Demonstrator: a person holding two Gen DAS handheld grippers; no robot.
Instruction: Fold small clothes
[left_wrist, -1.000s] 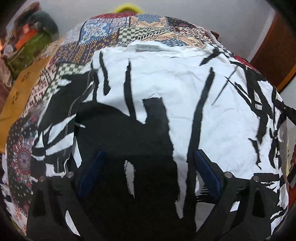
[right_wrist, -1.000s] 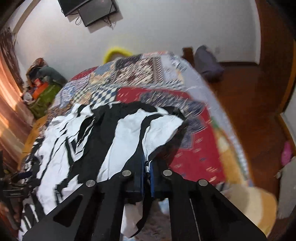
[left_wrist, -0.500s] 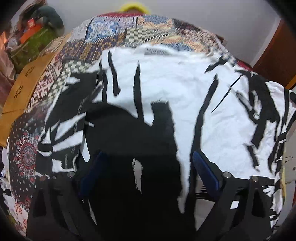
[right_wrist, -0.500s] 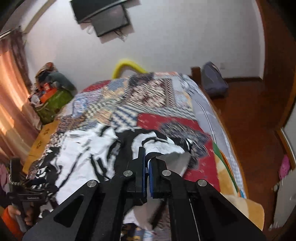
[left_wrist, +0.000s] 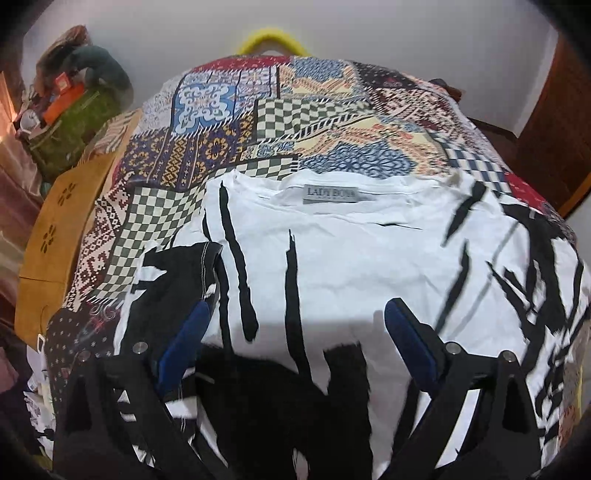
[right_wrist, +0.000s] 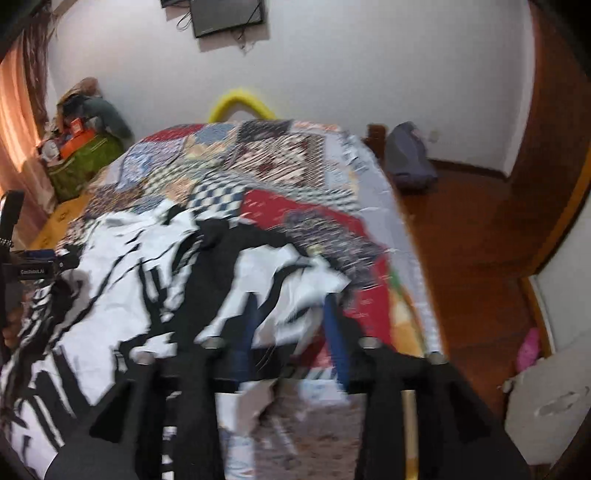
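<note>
White-black shirt (left_wrist: 351, 266) flat on patchwork bedspread (left_wrist: 295, 122); left hand-held gripper (left_wrist: 295, 332) apart above it, right hand-held gripper (right_wrist: 291, 314) opening, sleeve between jaws.

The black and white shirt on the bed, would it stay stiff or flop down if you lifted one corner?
The shirt would probably flop: its cloth lies wrinkled and one side is already folded over. It looks thin, so likely light. It may slide on the patchwork quilt.

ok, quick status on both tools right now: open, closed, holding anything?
Left tool: open, hovering over the black-and-white shirt, holding nothing.
Right tool: jaws opening, shirt edge lies between them but the pads are off it.
</note>
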